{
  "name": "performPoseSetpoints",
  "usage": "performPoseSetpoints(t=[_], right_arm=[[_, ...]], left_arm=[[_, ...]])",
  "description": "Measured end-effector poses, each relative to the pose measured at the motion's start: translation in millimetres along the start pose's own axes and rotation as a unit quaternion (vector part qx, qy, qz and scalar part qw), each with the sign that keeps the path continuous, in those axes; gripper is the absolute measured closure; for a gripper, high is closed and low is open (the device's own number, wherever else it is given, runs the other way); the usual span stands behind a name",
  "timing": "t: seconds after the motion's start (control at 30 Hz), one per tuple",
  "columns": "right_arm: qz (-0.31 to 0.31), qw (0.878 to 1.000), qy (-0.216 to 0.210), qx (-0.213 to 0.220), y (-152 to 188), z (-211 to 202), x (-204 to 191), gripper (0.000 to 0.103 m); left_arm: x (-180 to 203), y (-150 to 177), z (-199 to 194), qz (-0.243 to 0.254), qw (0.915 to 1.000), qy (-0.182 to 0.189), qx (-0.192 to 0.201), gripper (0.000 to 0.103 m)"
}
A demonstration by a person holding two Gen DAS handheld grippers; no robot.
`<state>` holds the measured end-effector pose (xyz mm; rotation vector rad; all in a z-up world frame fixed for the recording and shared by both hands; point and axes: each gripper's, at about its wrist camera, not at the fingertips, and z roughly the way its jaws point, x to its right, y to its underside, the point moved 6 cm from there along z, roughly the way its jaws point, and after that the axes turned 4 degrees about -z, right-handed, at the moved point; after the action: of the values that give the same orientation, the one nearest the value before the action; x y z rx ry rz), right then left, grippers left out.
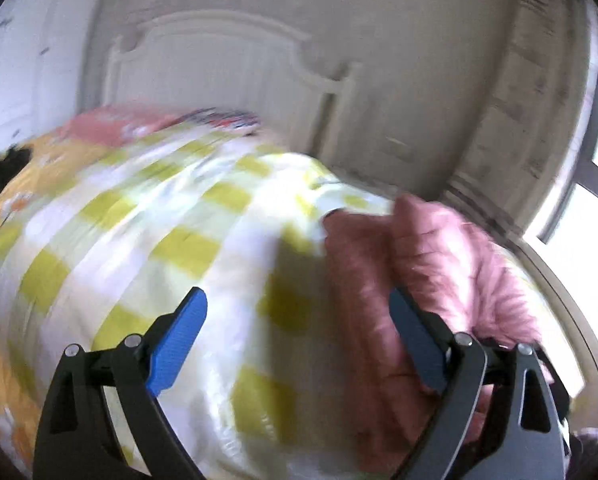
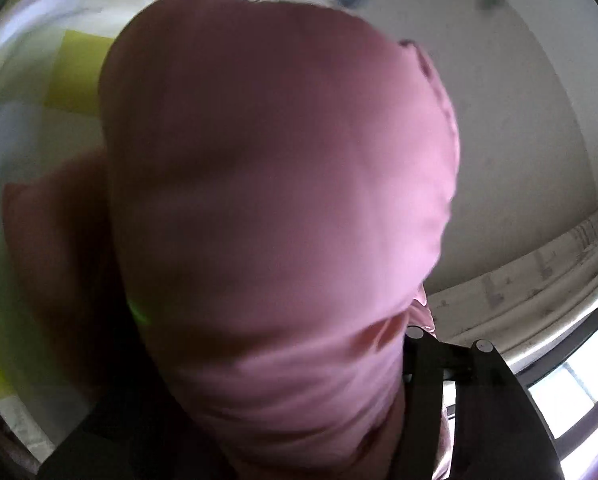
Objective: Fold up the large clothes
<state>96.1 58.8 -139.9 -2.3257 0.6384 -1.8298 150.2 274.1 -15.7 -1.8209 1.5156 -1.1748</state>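
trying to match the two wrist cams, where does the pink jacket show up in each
Left wrist view: the pink jacket lies right of centre on the checked bedcover, beside the right finger.
Right wrist view: it fills the middle of the picture, close to the lens, hiding the fingers.
Shared landmark: the yellow and white checked bedcover, at the left edge here.

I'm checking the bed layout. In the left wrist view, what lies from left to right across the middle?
Orange floral bedding → yellow-and-white checked quilt → pink puffy jacket → window.
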Motion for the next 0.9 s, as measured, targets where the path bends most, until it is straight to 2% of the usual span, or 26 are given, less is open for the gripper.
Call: performPoseSetpoints(t=[0.03,0.1,0.17,0.23,0.3,0.37,0.4,0.43,0.47,0.5,0.53,0.57,0.67,0.73,0.83,0.9], right_arm=[[0.0,1.0,0.003,0.0,4,1,0,0.05],[-0.003,1.0,0.01,0.002,9,1,0,0.05],[-0.005,1.0,0.01,0.004,13,-3,0,0.05],[-0.006,1.0,0.011,0.007,9,-2,-2,0.05],[-0.005,1.0,0.013,0.009,14,-3,0,0.05],[-0.003,1.0,0.013,0.012,17,-3,1,0.05],[-0.001,1.0,0.015,0.014,21,-2,2,0.05],[0.0,1.0,0.017,0.016,19,-8,0,0.049],[0.0,1.0,0.022,0.021,3,-26,-5,0.048],[-0.006,0.999,0.031,0.027,6,-29,-6,0.048],[-0.017,0.999,0.032,0.028,2,-24,-6,0.048],[-0.026,0.999,0.032,0.027,5,-27,-9,0.048],[-0.041,0.998,0.03,0.028,14,-36,-8,0.048],[-0.037,0.999,0.008,0.039,22,-49,-4,0.041],[0.023,0.992,-0.083,0.091,39,-88,18,0.031],[0.102,0.972,-0.173,0.125,53,-114,49,0.031]], left_arm=[[16,-9,0,0.02,0.9996,0.019,-0.004,0.003],[56,-23,3,0.055,0.9964,0.062,-0.021,0.002],[103,-39,12,0.099,0.9875,0.115,-0.044,0.002],[139,-49,28,0.136,0.9787,0.137,-0.07,0.002],[166,-53,50,0.16,0.9711,0.143,-0.104,0.002],[186,-47,82,0.167,0.9615,0.15,-0.158,0.002],[189,-40,98,0.175,0.9581,0.142,-0.177,0.002],[186,-33,113,0.188,0.9564,0.125,-0.186,0.002],[179,-22,136,0.201,0.9543,0.095,-0.199,0.002],[166,-3,162,0.21,0.9502,0.063,-0.221,0.002],[157,6,178,0.208,0.9491,0.067,-0.226,0.002],[149,11,185,0.198,0.9526,0.08,-0.217,0.002],[139,15,190,0.177,0.9577,0.085,-0.211,0.002],[141,18,188,0.189,0.9572,0.077,-0.205,0.002],[147,20,182,0.195,0.9582,0.074,-0.196,0.002],[146,18,179,0.187,0.96,0.081,-0.192,0.002]])
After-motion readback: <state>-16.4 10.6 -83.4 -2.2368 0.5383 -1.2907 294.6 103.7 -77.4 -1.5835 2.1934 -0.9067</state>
